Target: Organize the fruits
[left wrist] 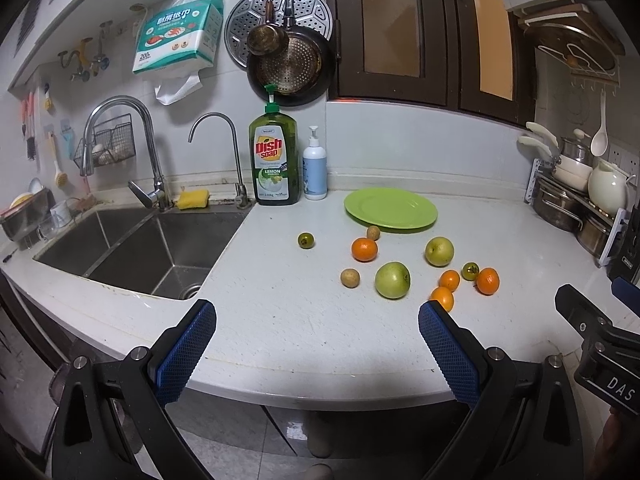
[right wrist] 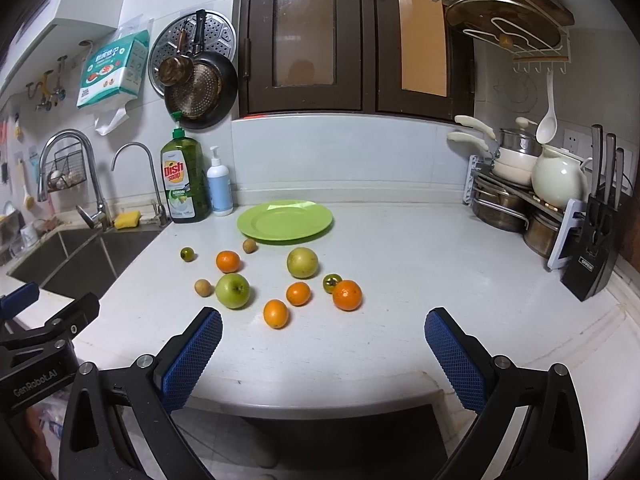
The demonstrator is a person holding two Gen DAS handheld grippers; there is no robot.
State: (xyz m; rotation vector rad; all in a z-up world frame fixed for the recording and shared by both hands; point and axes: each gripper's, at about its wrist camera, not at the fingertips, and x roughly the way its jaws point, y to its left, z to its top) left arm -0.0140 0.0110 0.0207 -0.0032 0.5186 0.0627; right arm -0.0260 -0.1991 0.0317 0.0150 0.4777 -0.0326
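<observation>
left wrist: left gripper (left wrist: 318,322) gapes wide, empty; we see fruits loose before the green plate (left wrist: 391,209). right wrist: right gripper (right wrist: 323,322) equally wide, empty; nearest orange (right wrist: 275,313) may roll if nudged.

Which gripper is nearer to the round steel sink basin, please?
Left. The left gripper hovers open over the counter edge just beside the round steel sink basin. The right gripper, also open, hovers farther along the counter, beyond the left one from the sink.
</observation>
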